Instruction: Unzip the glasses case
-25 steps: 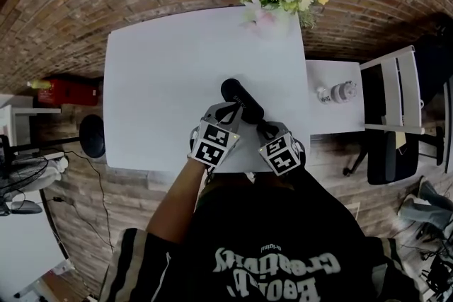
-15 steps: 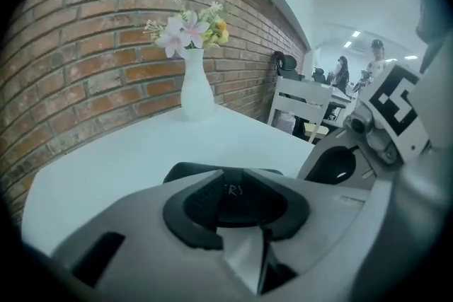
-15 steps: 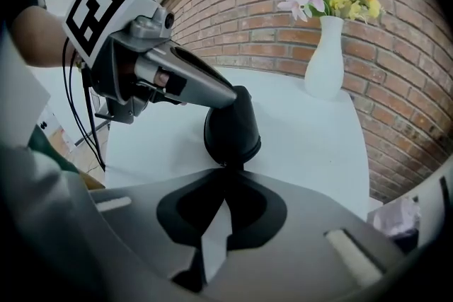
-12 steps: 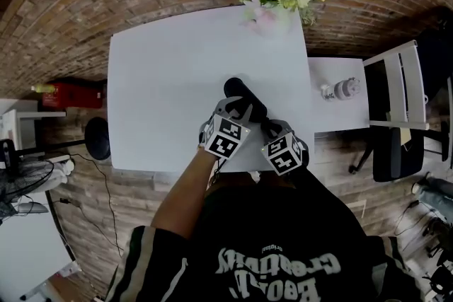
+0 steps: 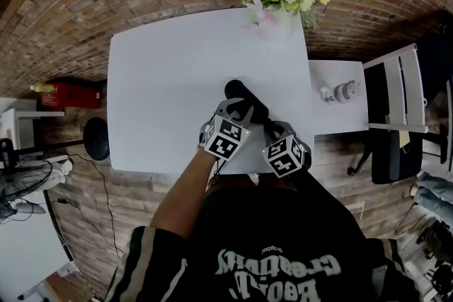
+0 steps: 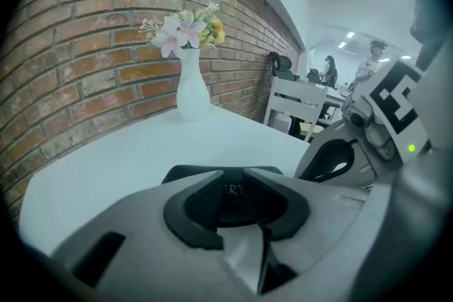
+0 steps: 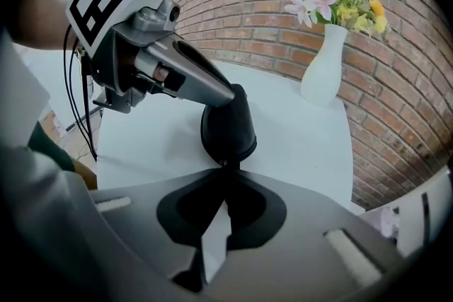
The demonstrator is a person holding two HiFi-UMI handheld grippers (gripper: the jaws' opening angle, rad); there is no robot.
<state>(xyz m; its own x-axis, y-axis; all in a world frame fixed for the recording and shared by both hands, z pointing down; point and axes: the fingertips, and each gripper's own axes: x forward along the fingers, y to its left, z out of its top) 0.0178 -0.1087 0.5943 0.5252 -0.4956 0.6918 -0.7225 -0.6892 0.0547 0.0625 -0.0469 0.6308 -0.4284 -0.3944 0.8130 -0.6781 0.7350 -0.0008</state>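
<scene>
A black glasses case (image 5: 237, 90) lies on the white table (image 5: 170, 60) near its front edge. My left gripper (image 5: 243, 109) straddles the case's middle; its jaws have just been opening and now hold the case (image 6: 230, 175) between the dark pads (image 6: 192, 207), which touch both sides. My right gripper (image 5: 266, 126) is at the near end of the case (image 7: 226, 125). Its jaws (image 7: 225, 167) are shut on the small zipper pull there. In the right gripper view the left gripper (image 7: 230, 101) comes down on the case from the left.
A white vase of flowers (image 5: 272, 19) stands at the table's far edge. A small side table (image 5: 338, 117) with a small pale object (image 5: 341, 90) is on the right, and a white chair (image 5: 396, 88) stands beyond it. A brick wall is behind the table.
My left gripper has shifted right and down onto the case, and its jaws now sit around it. The right gripper has kept its place at the case's near end.
</scene>
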